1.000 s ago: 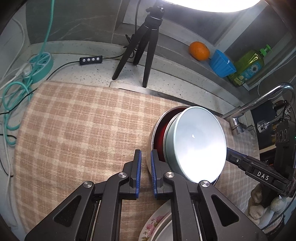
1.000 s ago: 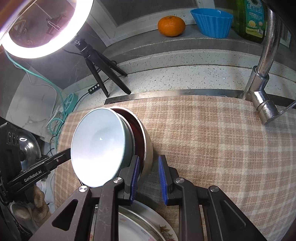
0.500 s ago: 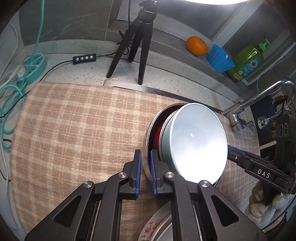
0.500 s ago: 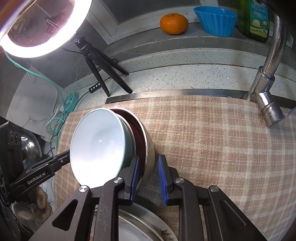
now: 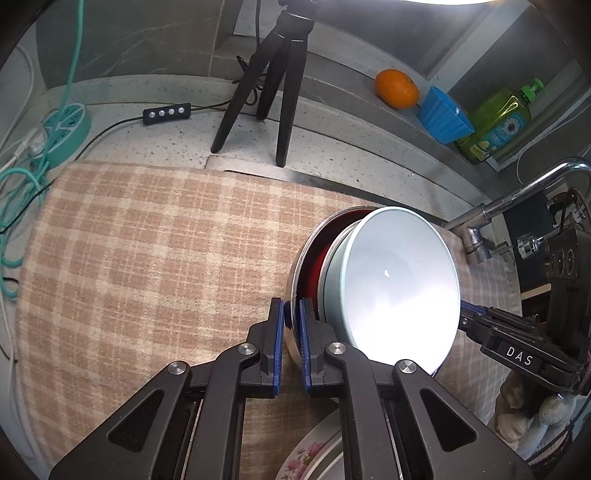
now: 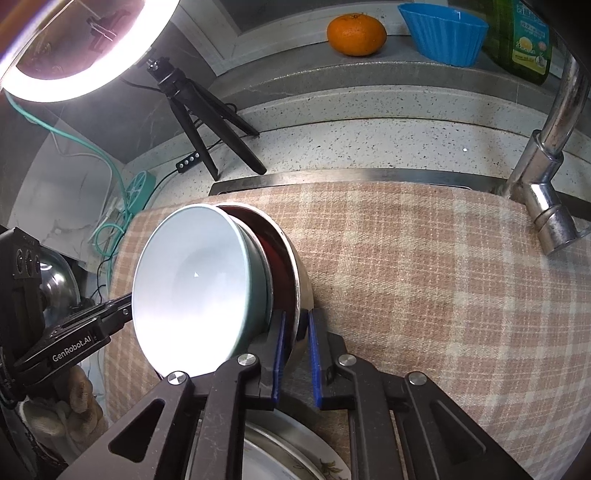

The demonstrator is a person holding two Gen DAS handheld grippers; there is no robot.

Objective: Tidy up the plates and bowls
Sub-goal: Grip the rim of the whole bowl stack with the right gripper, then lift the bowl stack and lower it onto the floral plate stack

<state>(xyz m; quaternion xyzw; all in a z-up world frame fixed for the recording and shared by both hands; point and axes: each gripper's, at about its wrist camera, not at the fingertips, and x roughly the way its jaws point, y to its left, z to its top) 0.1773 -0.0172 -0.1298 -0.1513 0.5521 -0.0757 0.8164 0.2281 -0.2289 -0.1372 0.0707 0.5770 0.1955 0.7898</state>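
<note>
A pale blue bowl [image 5: 391, 291] [image 6: 192, 280] sits nested in a steel bowl with a red inside [image 5: 299, 266] [image 6: 301, 277]. The pair is tipped on edge above the checked cloth. My left gripper [image 5: 291, 314] is shut on the steel bowl's rim, one pad inside and one outside. My right gripper [image 6: 295, 325] grips the opposite rim, its jaws closing on the steel wall between them. Each gripper also shows in the other's view, the right gripper [image 5: 465, 317] and the left gripper [image 6: 125, 310]. Flower-patterned plates [image 5: 306, 454] [image 6: 288, 450] lie just below the fingers.
A beige checked cloth [image 5: 147, 258] covers the sink area. Behind it stand a black tripod [image 5: 273, 85] with a ring light, a steel tap [image 6: 546, 166], an orange [image 6: 356, 33], a blue cup [image 6: 447, 33] and a green soap bottle [image 5: 495, 118]. Teal cables and a power strip [image 5: 66, 125] lie at the left.
The right gripper's jaws have narrowed onto the steel bowl's rim. The left gripper keeps its grip, and the bowls have barely shifted.
</note>
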